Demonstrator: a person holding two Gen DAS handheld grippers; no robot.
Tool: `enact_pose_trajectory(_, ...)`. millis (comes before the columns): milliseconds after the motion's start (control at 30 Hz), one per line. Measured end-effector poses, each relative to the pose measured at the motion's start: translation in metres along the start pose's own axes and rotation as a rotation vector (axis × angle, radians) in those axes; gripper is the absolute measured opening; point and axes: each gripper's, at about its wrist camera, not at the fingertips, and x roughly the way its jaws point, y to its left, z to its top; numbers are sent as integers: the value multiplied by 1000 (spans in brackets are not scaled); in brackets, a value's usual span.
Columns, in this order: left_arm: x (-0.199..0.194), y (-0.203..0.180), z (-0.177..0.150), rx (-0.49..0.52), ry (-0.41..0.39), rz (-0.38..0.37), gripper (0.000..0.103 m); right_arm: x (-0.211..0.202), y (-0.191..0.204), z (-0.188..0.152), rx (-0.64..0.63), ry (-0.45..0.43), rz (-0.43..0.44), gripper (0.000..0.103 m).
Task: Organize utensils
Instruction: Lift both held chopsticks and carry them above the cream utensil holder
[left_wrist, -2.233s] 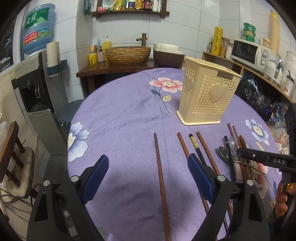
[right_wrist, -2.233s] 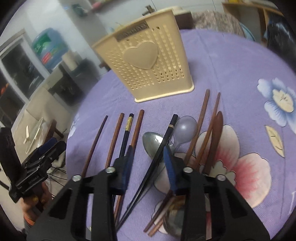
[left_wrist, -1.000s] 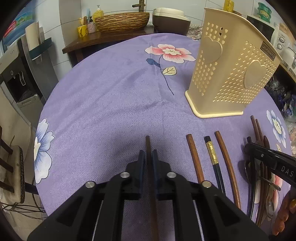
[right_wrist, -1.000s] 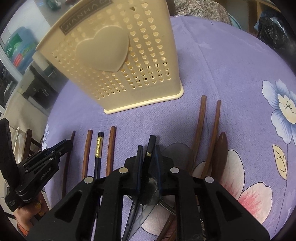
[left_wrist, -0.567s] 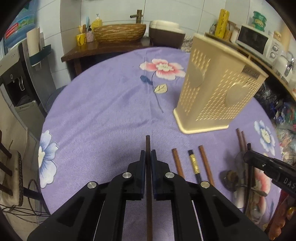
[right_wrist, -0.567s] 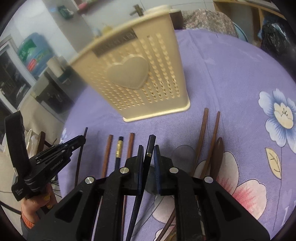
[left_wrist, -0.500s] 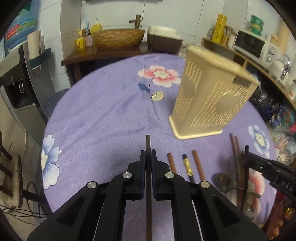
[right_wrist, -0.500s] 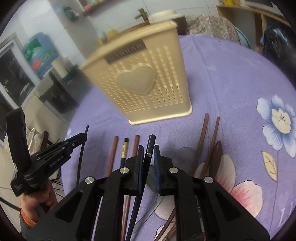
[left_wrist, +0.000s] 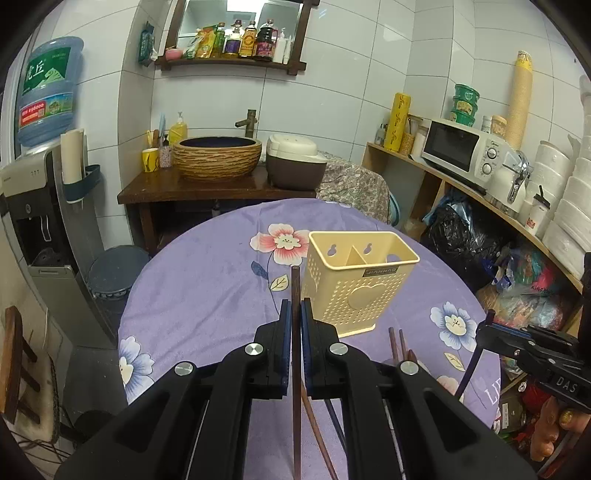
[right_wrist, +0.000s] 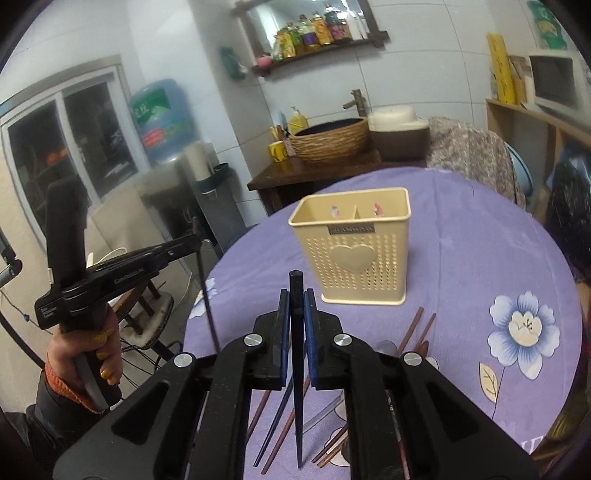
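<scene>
A brown chopstick (left_wrist: 295, 295) is clamped in the left gripper (left_wrist: 295, 314), a black chopstick (right_wrist: 294, 295) in the right gripper (right_wrist: 294, 306), both held above the desk (left_wrist: 207, 288) before the holder (left_wrist: 360, 280).

Round table under a purple floral cloth (left_wrist: 207, 295) bears an upright cream perforated utensil holder (left_wrist: 356, 291) and loose chopsticks (right_wrist: 413, 330) beside it.

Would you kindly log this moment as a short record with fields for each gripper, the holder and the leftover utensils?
left gripper: shut on brown chopstick, lifted clear of the table
right gripper: shut on black chopstick, also lifted
utensil holder: cream, upright, two compartments, looks empty
purple tablecloth: more chopsticks lying in front of the holder
</scene>
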Motion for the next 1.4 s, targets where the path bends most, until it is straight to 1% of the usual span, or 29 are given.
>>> enact_pose_trajectory(200, -4, 1, 5, -5, -12, -14, 7, -1, 3, 12, -30, -4, 11, 8)
enact_pose_trajectory(467, -10, 2, 13, -6, -35, -21, 7, 0, -3, 21, -19, -10, 27, 8)
enact_pose_trajectory(667, -18, 1, 31, 8, -57, -28, 7, -2, -8, 38, -24, -21, 32, 8)
enact_pose_trajectory(833, -30, 0, 56, 21, -90, -32, 7, -8, -15, 64, -33, -44, 24, 8)
enact_pose_trajectory(967, -39, -3, 88, 8, -119, -66, 7, -21, -14, 103, -52, -104, 0, 8)
enact_pose_trajectory(1100, -46, -12, 126, 1, -188, -70, 7, -36, -14, 147, -78, -206, -60, 8)
enact_pose_trajectory(1133, -46, -14, 135, -5, -204, -71, 7, -38, -15, 162, -74, -228, -71, 8)
enact_pose_trajectory(1200, -44, -19, 152, -25, -240, -74, 7, -37, -18, 179, -68, -265, -94, 8)
enact_pose_trajectory(1300, -32, -27, 167, -45, -272, -61, 7, -28, -25, 198, -56, -318, -147, 8)
enact_pose_trajectory(1400, -12, -36, 165, -34, -269, -30, 7, -10, -32, 196, -54, -324, -189, 8)
